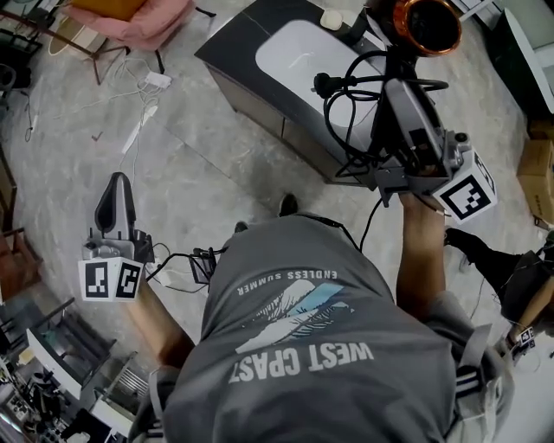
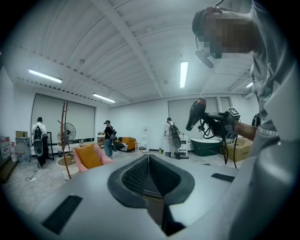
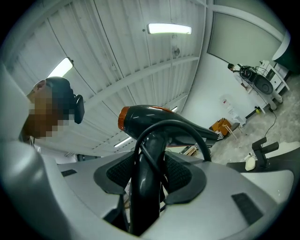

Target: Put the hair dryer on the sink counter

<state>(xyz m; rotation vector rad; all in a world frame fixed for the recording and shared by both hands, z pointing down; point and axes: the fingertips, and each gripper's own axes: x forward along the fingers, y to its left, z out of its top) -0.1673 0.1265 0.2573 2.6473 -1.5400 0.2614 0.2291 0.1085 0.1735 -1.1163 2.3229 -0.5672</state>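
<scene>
big open room, pale marbled floor (image 1: 216, 164). pink armchair (image 2: 89, 157) has a standing fan (image 2: 68, 131) just left of it, shaded windows (image 2: 70, 115) behind, strip lights (image 2: 183, 74) overhead, green bathtub (image 2: 209, 146) well off right.

We count one hair dryer (image 1: 426, 24), one sink counter (image 1: 229, 48), one left gripper (image 1: 117, 183) and one right gripper (image 1: 396, 76). Farther off, we count three people (image 2: 39, 133) (image 2: 108, 138) (image 2: 171, 133) and one standing fan (image 2: 69, 130).

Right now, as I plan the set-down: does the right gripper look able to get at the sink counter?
Probably yes. The right gripper, shut on the handle of the hair dryer, shows over the near end of the sink counter, with nothing seen between them; only the looped cord hangs beside it.
</scene>
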